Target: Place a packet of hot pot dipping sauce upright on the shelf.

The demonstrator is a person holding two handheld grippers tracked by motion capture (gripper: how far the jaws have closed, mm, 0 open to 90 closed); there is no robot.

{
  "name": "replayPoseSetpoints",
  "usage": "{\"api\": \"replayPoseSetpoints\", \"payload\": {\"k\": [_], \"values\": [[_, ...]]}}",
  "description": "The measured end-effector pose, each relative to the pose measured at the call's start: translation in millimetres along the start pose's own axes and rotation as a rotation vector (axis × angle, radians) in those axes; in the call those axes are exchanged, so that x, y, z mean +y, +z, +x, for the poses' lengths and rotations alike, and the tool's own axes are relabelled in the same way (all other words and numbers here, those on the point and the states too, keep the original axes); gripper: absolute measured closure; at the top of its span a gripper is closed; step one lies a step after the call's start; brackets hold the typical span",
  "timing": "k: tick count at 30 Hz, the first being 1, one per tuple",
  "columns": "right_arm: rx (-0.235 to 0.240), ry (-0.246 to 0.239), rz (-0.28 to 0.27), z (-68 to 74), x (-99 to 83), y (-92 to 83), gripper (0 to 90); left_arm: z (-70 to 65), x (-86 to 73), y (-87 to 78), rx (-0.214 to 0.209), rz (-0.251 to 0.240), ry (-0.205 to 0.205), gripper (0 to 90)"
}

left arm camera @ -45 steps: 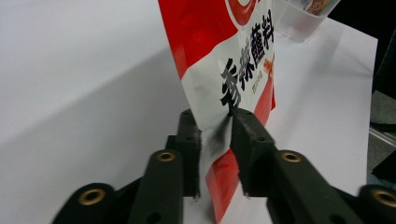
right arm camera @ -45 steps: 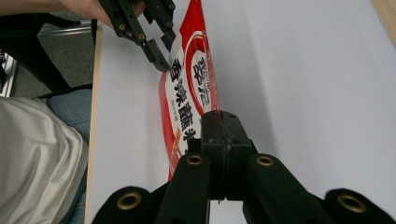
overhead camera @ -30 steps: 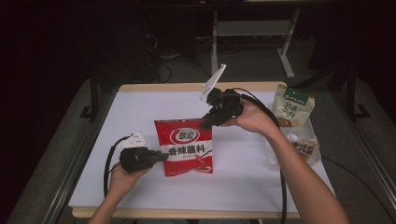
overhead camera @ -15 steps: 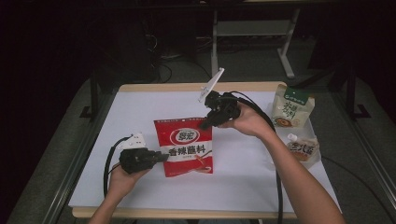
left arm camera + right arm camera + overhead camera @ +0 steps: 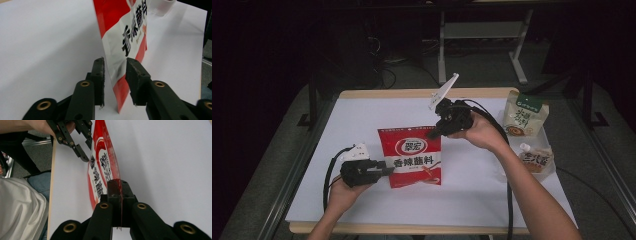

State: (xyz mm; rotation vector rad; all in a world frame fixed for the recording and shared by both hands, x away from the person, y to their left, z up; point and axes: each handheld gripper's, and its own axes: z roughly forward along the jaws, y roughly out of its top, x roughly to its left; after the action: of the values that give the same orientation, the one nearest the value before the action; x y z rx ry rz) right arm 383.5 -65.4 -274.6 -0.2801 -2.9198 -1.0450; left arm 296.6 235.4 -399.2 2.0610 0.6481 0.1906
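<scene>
Pouch: red-and-white seasoning pouch [image 5: 414,156] lying on the white bench [image 5: 362,115].
Right gripper [image 5: 117,185]: fingers clamped on the pouch's upper corner.
Left gripper [image 5: 114,65]: fingers just opening, slightly apart, straddling the lower edge unpinched.
Handling: likely light, floppy, slick; grip the flat sealed edges.

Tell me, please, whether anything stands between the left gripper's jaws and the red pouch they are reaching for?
Nothing visible does. The red pouch's edge already sits between the left gripper's jaws, which have just been opening with gaps either side. The right gripper is clamped on its top corner.
</scene>
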Motion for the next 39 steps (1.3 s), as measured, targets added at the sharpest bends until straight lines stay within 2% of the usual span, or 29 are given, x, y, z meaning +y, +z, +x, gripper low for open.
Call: {"api": "replayPoseSetpoints", "payload": {"k": [8,10,12,13,17,26,30,33,39], "values": [[-0.019,-0.007,-0.017,5.6,-2.7,-15.2,89.6,-2.6,-0.2,-4.4,0.034,0.017,0.013,59.1],[-0.053,-0.009,-0.017,7.0,-3.1,-25.5,89.6,-3.2,-0.7,-6.2,0.044,0.018,0.013,57.7],[-0.060,-0.004,-0.020,7.4,-3.2,-28.4,89.6,-3.4,-1.0,-6.7,0.049,0.019,0.016,56.7],[-0.085,-0.013,-0.028,6.7,-3.9,-37.4,89.7,-3.5,-1.5,-7.2,0.052,0.019,0.019,55.3],[-0.110,-0.007,-0.037,5.3,-6.2,-49.8,89.6,-2.8,-3.7,-8.7,0.057,0.018,0.015,53.7],[-0.164,0.032,-0.040,1.5,-20.3,-85.3,89.6,-1.6,-14.7,-13.0,0.071,0.025,-0.009,50.1],[-0.175,0.039,-0.041,-0.5,-25.9,-94.6,89.6,-0.8,-17.1,-15.7,0.077,0.025,-0.007,48.1],[-0.194,0.069,-0.046,-4.4,-32.8,-106.0,89.6,-0.1,-19.7,-17.7,0.086,0.027,-0.009,45.7],[-0.219,0.092,-0.025,-7.5,-40.0,-119.7,89.6,1.5,-25.2,-18.6,0.092,0.026,-0.023,43.2]]}}
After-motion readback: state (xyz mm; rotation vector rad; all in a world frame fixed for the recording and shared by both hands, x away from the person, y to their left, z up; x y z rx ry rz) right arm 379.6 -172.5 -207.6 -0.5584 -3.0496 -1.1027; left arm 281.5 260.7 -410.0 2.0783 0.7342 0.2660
